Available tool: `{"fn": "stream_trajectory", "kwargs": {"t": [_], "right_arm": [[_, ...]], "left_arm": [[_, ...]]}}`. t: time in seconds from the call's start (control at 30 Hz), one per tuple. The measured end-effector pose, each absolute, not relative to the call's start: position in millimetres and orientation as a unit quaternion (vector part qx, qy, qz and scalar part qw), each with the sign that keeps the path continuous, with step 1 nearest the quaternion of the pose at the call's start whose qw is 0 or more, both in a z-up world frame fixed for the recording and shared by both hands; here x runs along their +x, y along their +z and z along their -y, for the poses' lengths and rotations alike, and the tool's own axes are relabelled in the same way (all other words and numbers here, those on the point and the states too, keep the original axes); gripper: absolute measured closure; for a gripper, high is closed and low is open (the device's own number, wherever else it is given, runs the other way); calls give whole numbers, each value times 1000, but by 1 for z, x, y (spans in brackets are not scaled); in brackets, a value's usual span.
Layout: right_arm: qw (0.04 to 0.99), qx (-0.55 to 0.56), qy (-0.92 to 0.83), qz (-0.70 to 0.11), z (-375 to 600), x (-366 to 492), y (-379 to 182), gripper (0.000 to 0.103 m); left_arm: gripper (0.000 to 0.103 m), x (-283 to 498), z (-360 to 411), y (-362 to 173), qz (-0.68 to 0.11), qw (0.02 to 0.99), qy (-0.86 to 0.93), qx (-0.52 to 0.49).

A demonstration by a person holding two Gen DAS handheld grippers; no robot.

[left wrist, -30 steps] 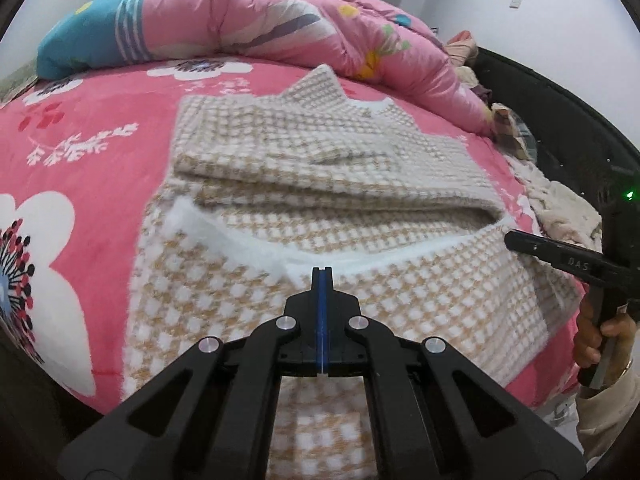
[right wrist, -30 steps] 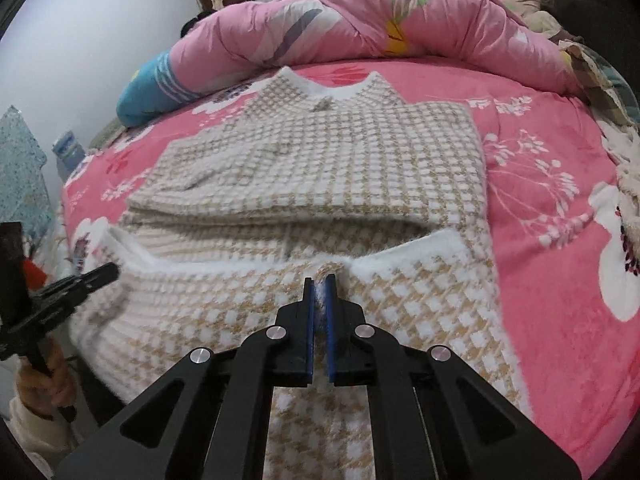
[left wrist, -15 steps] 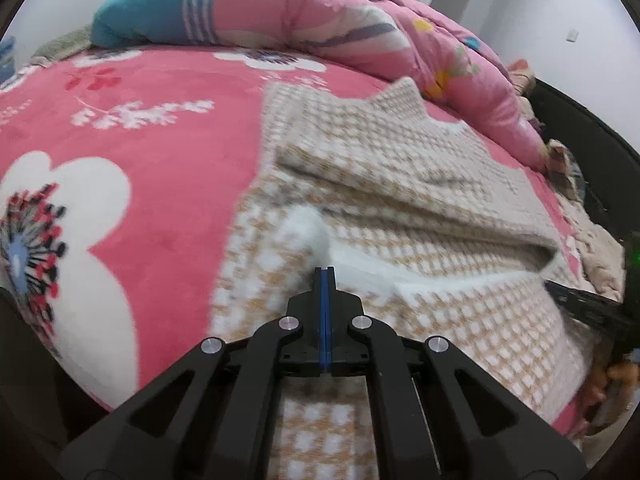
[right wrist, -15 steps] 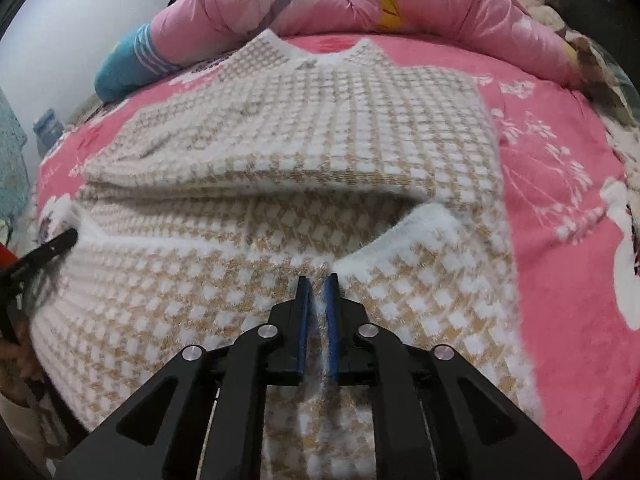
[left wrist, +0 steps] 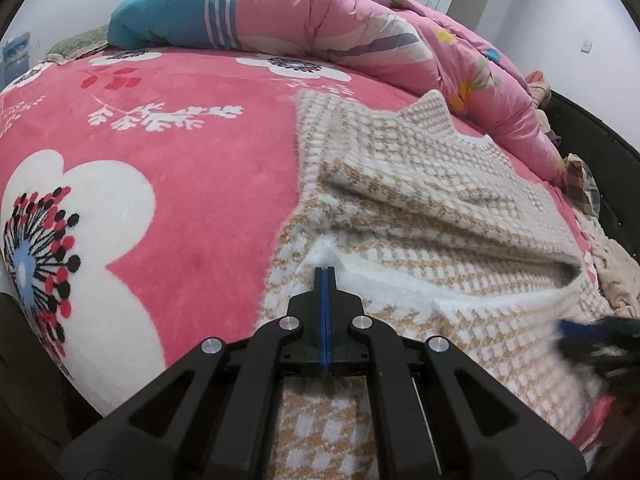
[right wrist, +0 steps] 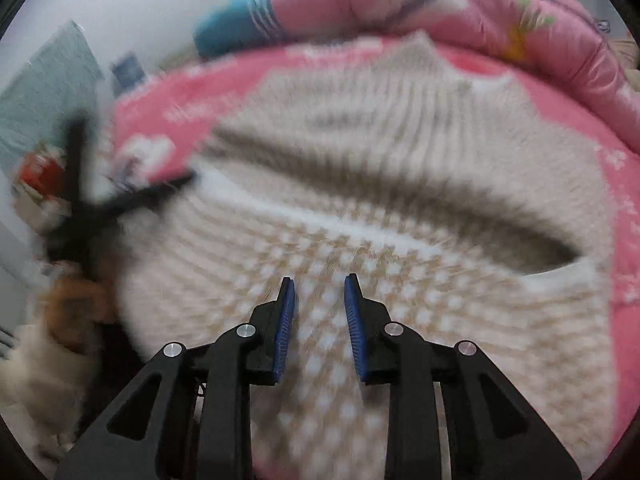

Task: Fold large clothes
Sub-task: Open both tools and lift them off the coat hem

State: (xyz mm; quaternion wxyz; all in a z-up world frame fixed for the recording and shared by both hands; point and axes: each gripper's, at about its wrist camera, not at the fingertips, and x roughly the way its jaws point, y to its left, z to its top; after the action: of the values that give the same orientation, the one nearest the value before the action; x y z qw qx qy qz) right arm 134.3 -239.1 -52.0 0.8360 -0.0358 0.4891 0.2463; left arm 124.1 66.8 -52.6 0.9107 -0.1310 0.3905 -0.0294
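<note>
A beige-and-white checked sweater (left wrist: 432, 208) lies on the pink flowered bed, its lower part folded up so the white fuzzy hem lies across the middle. My left gripper (left wrist: 325, 270) is shut on the hem's left corner. In the right wrist view, which is blurred, the sweater (right wrist: 392, 184) fills the middle. My right gripper (right wrist: 318, 284) is open and empty just above the folded lower part. The left gripper also shows in the right wrist view (right wrist: 132, 200), at the sweater's left edge. The right gripper shows blurred in the left wrist view (left wrist: 592, 332).
A pink flowered blanket (left wrist: 160, 184) covers the bed. A rolled pink and teal quilt (left wrist: 304, 28) lies along the far side. Other clothes (left wrist: 612, 264) are heaped at the right edge by a dark bed frame. White walls stand behind.
My right gripper has opened and let go of the hem, and it is moving fast. My left gripper has stayed shut on the hem and shifted toward the sweater's left side.
</note>
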Motion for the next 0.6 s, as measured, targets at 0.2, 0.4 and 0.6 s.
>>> {"fn": "stream_trajectory", "kwargs": {"t": [0.2, 0.4, 0.6], "right_arm": [[842, 20, 228, -489, 252, 148, -42, 74], [882, 11, 152, -446, 307, 121, 0, 62], [862, -44, -16, -504, 354, 141, -50, 62]], "left_arm": [[101, 112, -72, -32, -369, 918, -42, -136], [88, 62, -33, 6, -334, 912, -201, -126], [88, 76, 12, -54, -442, 869, -200, -93]]}}
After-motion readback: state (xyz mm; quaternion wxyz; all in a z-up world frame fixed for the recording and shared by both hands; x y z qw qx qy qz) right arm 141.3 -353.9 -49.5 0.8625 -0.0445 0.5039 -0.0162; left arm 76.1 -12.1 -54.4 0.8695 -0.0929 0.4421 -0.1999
